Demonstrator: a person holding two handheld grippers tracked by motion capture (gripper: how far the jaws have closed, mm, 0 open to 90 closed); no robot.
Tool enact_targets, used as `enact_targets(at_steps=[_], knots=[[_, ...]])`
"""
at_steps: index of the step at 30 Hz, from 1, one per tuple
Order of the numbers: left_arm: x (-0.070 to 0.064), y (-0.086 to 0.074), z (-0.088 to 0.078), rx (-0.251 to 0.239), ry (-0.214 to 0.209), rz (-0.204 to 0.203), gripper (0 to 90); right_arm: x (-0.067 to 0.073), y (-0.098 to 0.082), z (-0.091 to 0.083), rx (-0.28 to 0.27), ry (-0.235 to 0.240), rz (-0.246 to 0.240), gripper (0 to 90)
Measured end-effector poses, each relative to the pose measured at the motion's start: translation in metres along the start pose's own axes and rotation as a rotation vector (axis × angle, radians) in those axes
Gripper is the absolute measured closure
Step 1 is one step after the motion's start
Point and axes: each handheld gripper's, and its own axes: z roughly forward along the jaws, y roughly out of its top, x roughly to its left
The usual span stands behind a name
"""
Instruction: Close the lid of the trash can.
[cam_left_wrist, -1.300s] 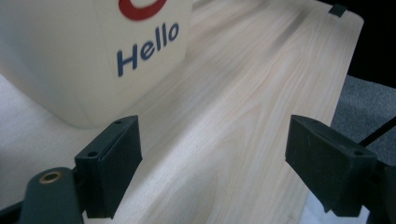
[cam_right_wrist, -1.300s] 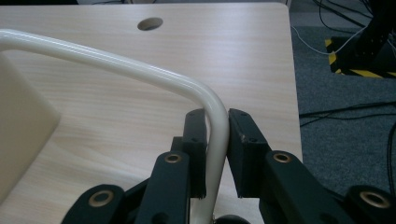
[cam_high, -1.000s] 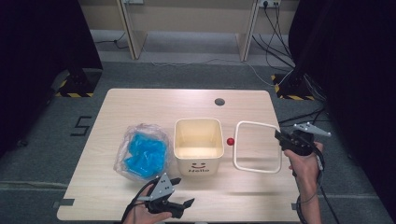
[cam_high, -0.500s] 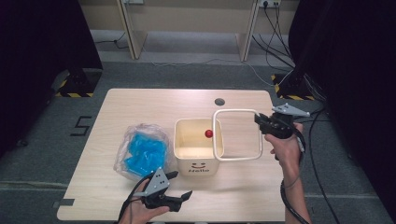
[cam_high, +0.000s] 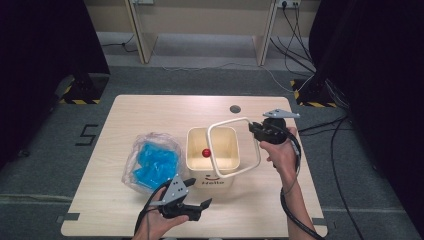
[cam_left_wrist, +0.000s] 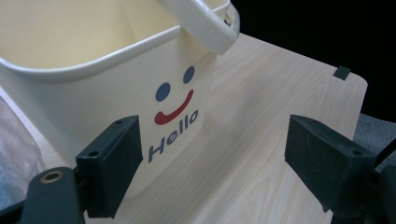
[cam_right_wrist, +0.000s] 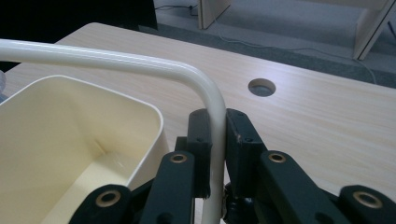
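A cream bin (cam_high: 212, 181) with a smiley face and "Hello" on its front stands at the table's middle. My right gripper (cam_high: 256, 129) is shut on a cream rectangular ring (cam_high: 235, 121) and holds it tilted over the bin's right half. Its jaws have just tightened on the ring's corner (cam_right_wrist: 215, 116), above the bin's rim (cam_right_wrist: 154, 116). A small red thing (cam_high: 205, 152) shows at the ring's left edge, over the bin's opening. My left gripper (cam_high: 199, 192) stands open near the table's front edge. Its wide jaws (cam_left_wrist: 219, 154) face the bin's front (cam_left_wrist: 93, 93), touching nothing.
A clear plastic bag of blue stuff (cam_high: 152, 162) lies left of the bin. A round cable hole (cam_high: 235, 108) sits in the table's far side. Bare tabletop (cam_high: 260, 200) lies in front of the bin and to its right. Cables trail on the floor at the right.
My right gripper has carried the ring leftwards and a little up, from flat on the table right of the bin to over its opening. The left gripper has stayed put.
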Motion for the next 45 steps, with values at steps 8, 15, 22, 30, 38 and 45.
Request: enact_targets(at_steps=[8,15,22,30,38,45], knots=[[0.0,0.006,0.008,-0.004,0.003,-0.022,20.8,0.015,0.007,0.01,0.032,0.03,-0.04,81.1],[-0.002,0.008,0.016,0.009,-0.03,-0.045,25.4,0.026,0.013,0.013,0.065,0.041,-0.076,81.0],[-0.005,0.011,0.019,0.018,-0.045,-0.035,31.3,0.036,0.016,0.02,0.1,0.057,-0.105,80.9],[-0.006,0.012,0.02,0.008,-0.06,-0.037,35.2,0.038,0.014,0.025,0.118,0.067,-0.104,81.0],[-0.001,0.017,0.014,-0.032,-0.072,-0.075,49.9,0.04,0.013,0.027,0.139,0.065,-0.113,80.9],[0.001,0.02,0.009,-0.048,-0.086,-0.087,60.0,0.041,0.013,0.028,0.152,0.062,-0.114,81.0]])
